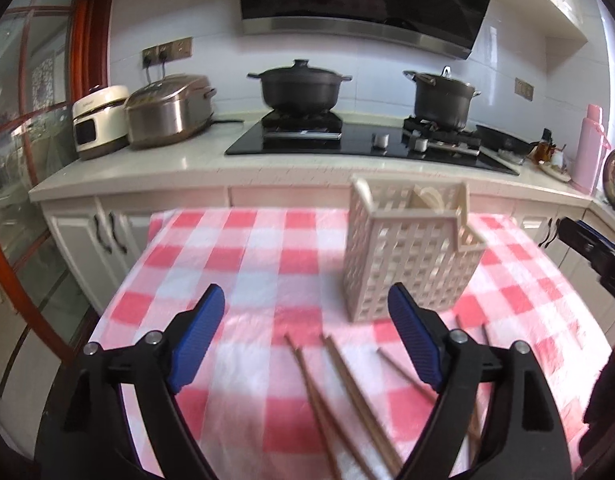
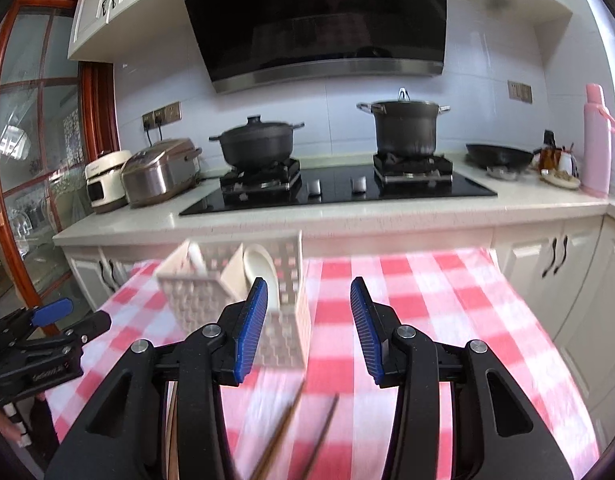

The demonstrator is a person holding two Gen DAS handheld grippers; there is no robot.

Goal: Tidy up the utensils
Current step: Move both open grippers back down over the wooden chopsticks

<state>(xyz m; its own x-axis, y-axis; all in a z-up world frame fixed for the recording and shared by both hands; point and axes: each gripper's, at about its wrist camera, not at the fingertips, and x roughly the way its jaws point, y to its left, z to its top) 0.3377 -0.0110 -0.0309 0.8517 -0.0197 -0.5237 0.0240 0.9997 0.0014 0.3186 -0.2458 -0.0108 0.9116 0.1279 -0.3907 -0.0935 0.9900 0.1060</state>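
A cream lattice utensil holder [image 1: 407, 252] stands on the red-and-white checked tablecloth [image 1: 259, 264]; it also shows in the right wrist view [image 2: 211, 300], with white spoons [image 2: 261, 268] inside. Several wooden chopsticks [image 1: 347, 396] lie loose on the cloth in front of it, also seen blurred in the right wrist view [image 2: 285, 428]. My left gripper [image 1: 307, 344] is open and empty, above the chopsticks' far ends. My right gripper [image 2: 309, 328] is open and empty, just right of the holder. The right gripper appears at the edge of the left wrist view [image 1: 595, 256], and the left gripper at the edge of the right wrist view [image 2: 47, 340].
Behind the table runs a counter [image 1: 187, 168] with a black hob, two dark pots [image 1: 299, 86] [image 1: 443, 96], a steel cooker [image 1: 167, 110], a white appliance [image 1: 99, 120], a pan [image 2: 499, 156] and a pink flask [image 2: 597, 140]. A glass door is at left.
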